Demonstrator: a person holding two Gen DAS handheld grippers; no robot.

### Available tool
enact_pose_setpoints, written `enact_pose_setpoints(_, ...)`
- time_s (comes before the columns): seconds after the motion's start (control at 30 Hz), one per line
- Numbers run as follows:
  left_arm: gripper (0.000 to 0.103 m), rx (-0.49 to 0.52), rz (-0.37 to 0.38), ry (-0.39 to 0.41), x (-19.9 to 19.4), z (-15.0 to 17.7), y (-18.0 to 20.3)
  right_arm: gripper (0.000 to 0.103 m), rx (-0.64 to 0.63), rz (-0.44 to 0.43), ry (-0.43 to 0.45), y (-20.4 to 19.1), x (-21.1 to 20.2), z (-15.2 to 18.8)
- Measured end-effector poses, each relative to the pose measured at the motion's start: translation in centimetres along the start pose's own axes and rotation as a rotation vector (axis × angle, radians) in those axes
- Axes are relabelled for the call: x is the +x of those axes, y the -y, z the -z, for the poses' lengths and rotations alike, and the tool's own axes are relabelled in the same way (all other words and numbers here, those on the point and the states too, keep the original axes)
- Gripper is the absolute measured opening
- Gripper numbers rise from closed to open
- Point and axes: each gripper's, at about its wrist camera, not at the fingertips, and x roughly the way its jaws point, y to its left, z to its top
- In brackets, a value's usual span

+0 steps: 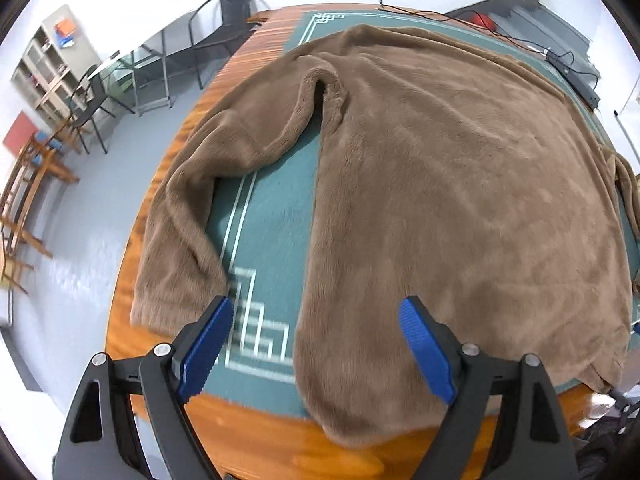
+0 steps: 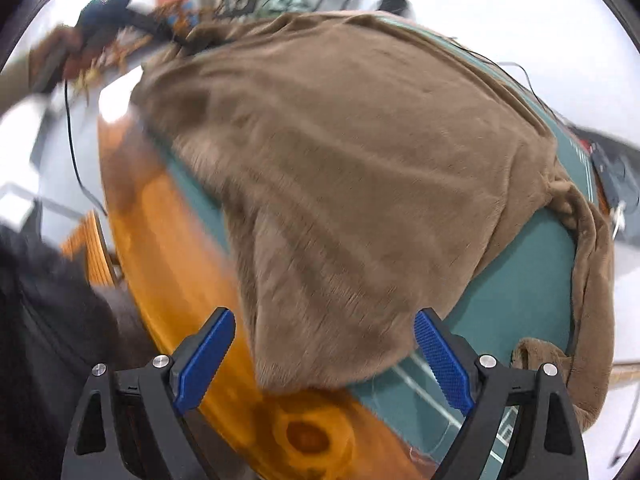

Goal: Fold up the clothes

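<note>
Brown fleece sweater (image 1: 460,200) spread flat on green bordered mat (image 1: 268,216) over orange wooden table (image 1: 248,424); left gripper (image 1: 316,312) released above hem; right gripper (image 2: 325,322) likewise released, empty.

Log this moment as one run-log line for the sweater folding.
stage: pre-grasp | brown sweater flat on green mat | left gripper open, empty | right gripper open, empty, over hem corner

Office-like room: shelving unit (image 1: 48,68), metal chairs (image 1: 224,24), glass desk (image 1: 136,64).

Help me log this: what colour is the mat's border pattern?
White lines on the green mat, clearest in the left wrist view.
</note>
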Motion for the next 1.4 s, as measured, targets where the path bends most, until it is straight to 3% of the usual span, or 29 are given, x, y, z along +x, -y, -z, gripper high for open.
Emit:
enact_pose_setpoints(0.2, 0.089, 0.025, -0.033, 0.004, -1.0, 2.5, 1.1, 0.093, 0.010, 0.126, -0.053, 0.2, 1.6, 1.2)
enact_pose_setpoints(0.4, 0.089, 0.022, -0.044, 0.000, -1.2, 4.8, 1.4, 0.093, 0.153, 0.271, 0.057, 3.5, -0.2, 0.5)
enact_pose_setpoints(0.6, 0.089, 0.028, -0.070, -0.011, -1.5, 7.8, 0.9, 0.093, 0.266, 0.413, 0.087, 7.5, 1.4, -1.6)
enact_pose_setpoints(0.77, 0.089, 0.069, -0.067, -0.034, -1.1, 10.2, 0.9, 0.093, 0.323, 0.350, 0.110, 8.4, 0.3, -1.2)
enact_pose_setpoints(0.87, 0.089, 0.111, -0.106, -0.030, -0.3, 11.0, 1.5, 0.093, 0.350, 0.297, 0.126, 8.8, -0.4, -0.9)
enact_pose_setpoints(0.97, 0.089, 0.126, -0.149, -0.031, 0.8, 11.1, 1.8, 0.093, 0.275, 0.077, 0.145, 6.9, -1.4, -0.1)
enact_pose_setpoints(1.07, 0.089, 0.106, -0.161, -0.028, 1.5, 10.7, 1.7, 0.093, 0.147, -0.128, 0.056, 4.6, -1.1, 0.4)
enact_pose_setpoints(1.13, 0.089, 0.086, -0.153, -0.010, 1.6, 10.1, 1.5, 0.093, 0.080, -0.165, 0.015, 3.5, -0.8, 0.6)
enact_pose_setpoints(1.23, 0.089, 0.068, -0.146, 0.021, 1.3, 9.0, 1.5, 0.093, 0.010, -0.034, -0.050, 2.1, 0.5, 0.8)
enact_pose_setpoints(1.33, 0.089, 0.049, -0.130, 0.049, 0.9, 7.8, 1.6, 0.093, 0.083, 0.095, -0.066, 3.6, 1.6, 0.5)
enact_pose_setpoints(1.4, 0.089, 0.033, -0.113, 0.066, 0.6, 7.2, 1.7, 0.093, 0.160, 0.155, -0.028, 5.0, 1.3, -0.1)
